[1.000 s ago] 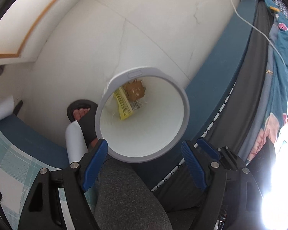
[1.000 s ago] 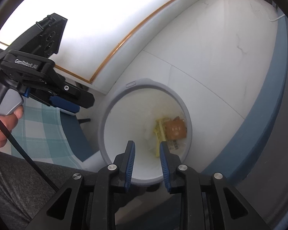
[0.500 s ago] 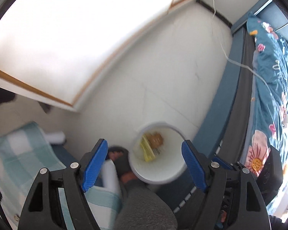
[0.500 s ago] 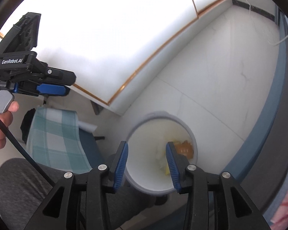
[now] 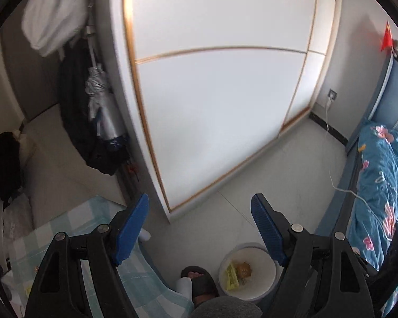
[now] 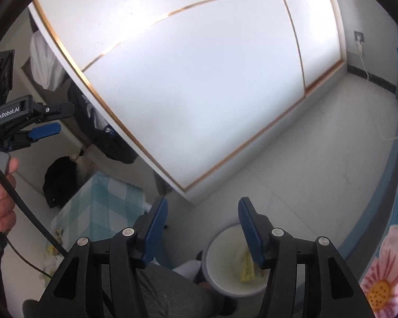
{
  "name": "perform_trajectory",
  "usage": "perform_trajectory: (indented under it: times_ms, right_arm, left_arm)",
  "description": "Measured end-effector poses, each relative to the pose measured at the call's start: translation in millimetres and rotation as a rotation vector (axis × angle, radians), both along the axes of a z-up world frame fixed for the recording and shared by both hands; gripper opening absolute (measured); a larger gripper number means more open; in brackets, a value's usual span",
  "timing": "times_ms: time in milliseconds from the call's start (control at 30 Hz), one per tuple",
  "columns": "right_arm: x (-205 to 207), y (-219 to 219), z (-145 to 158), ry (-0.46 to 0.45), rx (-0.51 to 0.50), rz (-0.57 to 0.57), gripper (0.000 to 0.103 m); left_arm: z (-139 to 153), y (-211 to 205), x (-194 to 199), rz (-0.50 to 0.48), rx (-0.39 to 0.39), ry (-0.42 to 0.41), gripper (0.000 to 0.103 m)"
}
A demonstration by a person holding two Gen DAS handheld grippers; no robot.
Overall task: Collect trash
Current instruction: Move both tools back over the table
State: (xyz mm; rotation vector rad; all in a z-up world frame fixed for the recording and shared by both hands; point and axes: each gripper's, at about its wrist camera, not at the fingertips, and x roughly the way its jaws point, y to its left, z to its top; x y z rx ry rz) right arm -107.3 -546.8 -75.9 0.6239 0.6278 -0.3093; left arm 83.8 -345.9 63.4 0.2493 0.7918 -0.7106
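Observation:
A round white trash bin (image 5: 265, 283) stands on the floor far below, by the bed. It holds a yellow wrapper (image 5: 232, 279) and a brown crumpled piece (image 5: 244, 267). It also shows in the right wrist view (image 6: 225, 270) with the yellow wrapper (image 6: 246, 267) inside. My left gripper (image 5: 199, 217) is open and empty, raised high above the bin. My right gripper (image 6: 203, 217) is open and empty, also high above it. The left gripper shows at the left edge of the right wrist view (image 6: 37, 129), held in a hand.
A table with a green checked cloth (image 5: 66, 233) is at lower left. A white wardrobe with gold trim (image 5: 212, 106) fills the middle. A bed with blue flowered bedding (image 5: 384, 185) is at right. My foot in a black slipper (image 5: 199, 281) is beside the bin.
Both grippers have risen far above the bin and tilted up toward the wardrobe. The right gripper's jaws have opened wider. The bin now looks small at the bottom.

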Motion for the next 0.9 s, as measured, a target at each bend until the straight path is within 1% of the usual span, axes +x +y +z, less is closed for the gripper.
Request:
perform_trajectory:
  times_ms: [100, 133, 200, 267, 367, 433, 467, 600, 667, 767, 900]
  right_arm:
    - [7, 22, 31, -0.064, -0.076, 0.043, 0.059]
    - [10, 33, 43, -0.089, -0.105, 0.059, 0.061]
    - [14, 50, 62, -0.132, -0.14, 0.09, 0.064]
    - [19, 66, 75, -0.164, -0.163, 0.121, 0.065]
    - [26, 97, 94, -0.209, -0.218, 0.173, 0.069]
    - [29, 118, 106, -0.249, -0.251, 0.213, 0.075]
    - [32, 129, 110, -0.264, -0.263, 0.23, 0.076]
    - [42, 170, 122, -0.322, -0.297, 0.303, 0.082]
    - [51, 191, 123, -0.342, -0.304, 0.348, 0.084]
    - [64, 216, 116, -0.352, -0.318, 0.407, 0.086]
    - [79, 245, 106, -0.349, -0.331, 0.465, 0.091]
  left_arm:
    - [16, 35, -9, 0.083, -0.054, -0.074, 0.077]
    - [19, 48, -10, 0.111, -0.068, -0.083, 0.078]
    - [23, 73, -11, 0.163, -0.1, -0.093, 0.085]
    - [29, 101, -11, 0.228, -0.128, -0.118, 0.085]
    - [31, 137, -12, 0.315, -0.154, -0.151, 0.086]
    - [29, 153, -11, 0.359, -0.165, -0.157, 0.089]
    - [28, 167, -9, 0.381, -0.175, -0.16, 0.091]
    - [23, 205, -10, 0.464, -0.173, -0.198, 0.093]
    - [19, 227, -10, 0.506, -0.179, -0.213, 0.095]
    - [10, 255, -11, 0.572, -0.189, -0.234, 0.1]
    - [-6, 290, -11, 0.642, -0.172, -0.244, 0.101]
